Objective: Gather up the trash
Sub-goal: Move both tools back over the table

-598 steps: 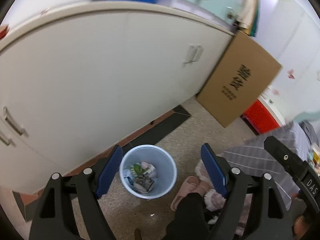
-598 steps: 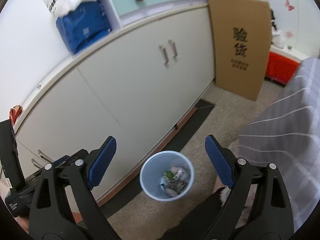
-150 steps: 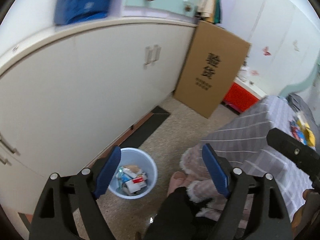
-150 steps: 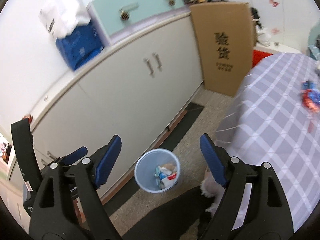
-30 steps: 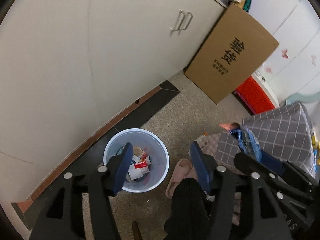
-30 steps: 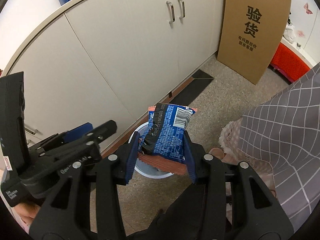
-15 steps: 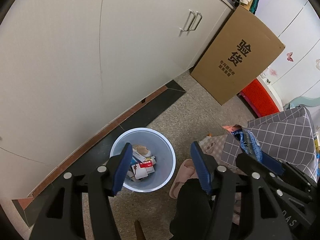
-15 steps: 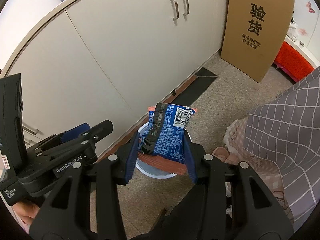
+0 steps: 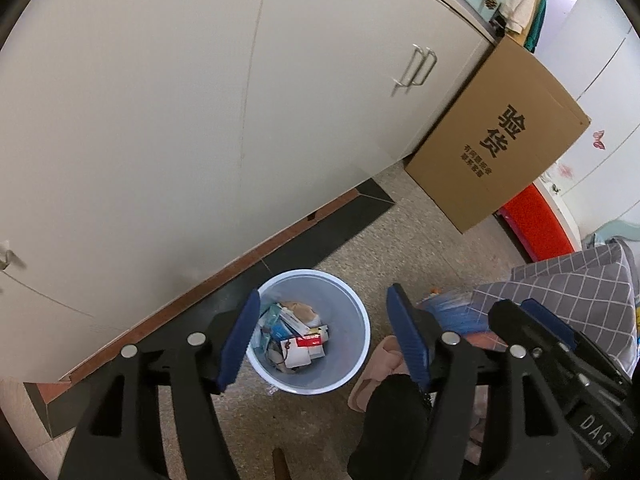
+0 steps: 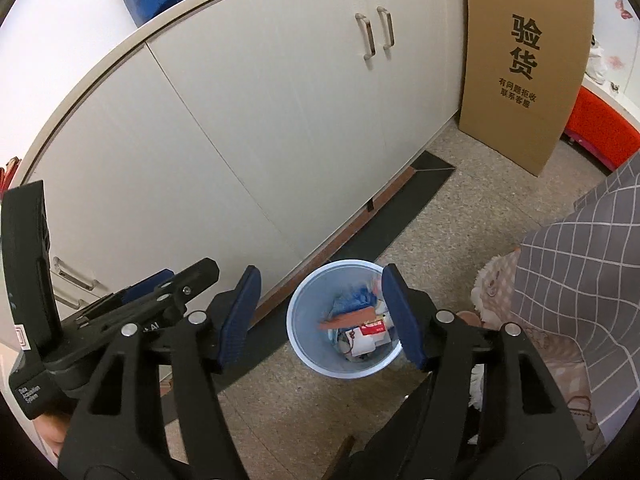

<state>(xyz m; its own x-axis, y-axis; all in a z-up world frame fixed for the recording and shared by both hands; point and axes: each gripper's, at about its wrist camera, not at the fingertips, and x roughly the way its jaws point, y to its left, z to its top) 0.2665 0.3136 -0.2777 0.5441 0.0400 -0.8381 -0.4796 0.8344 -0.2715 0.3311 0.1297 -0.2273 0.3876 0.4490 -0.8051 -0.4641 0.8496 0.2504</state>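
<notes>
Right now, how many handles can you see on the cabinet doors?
3 clearly: two upright bar handles side by side on the doors near the cardboard box, and one handle low on the far-left door, behind the left gripper. Others may be hidden.

A trash bin stands on the floor before a cabinet, wrappers inside; a cardboard box leans right of the cabinet, a slipper beside the bin.

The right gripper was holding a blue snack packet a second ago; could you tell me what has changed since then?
The right gripper has just been opening and has let go of the blue snack packet, which has dropped into the bin below; nothing is between its jaws now. The left gripper is open and empty as before. The bin and cardboard box have not moved.
</notes>
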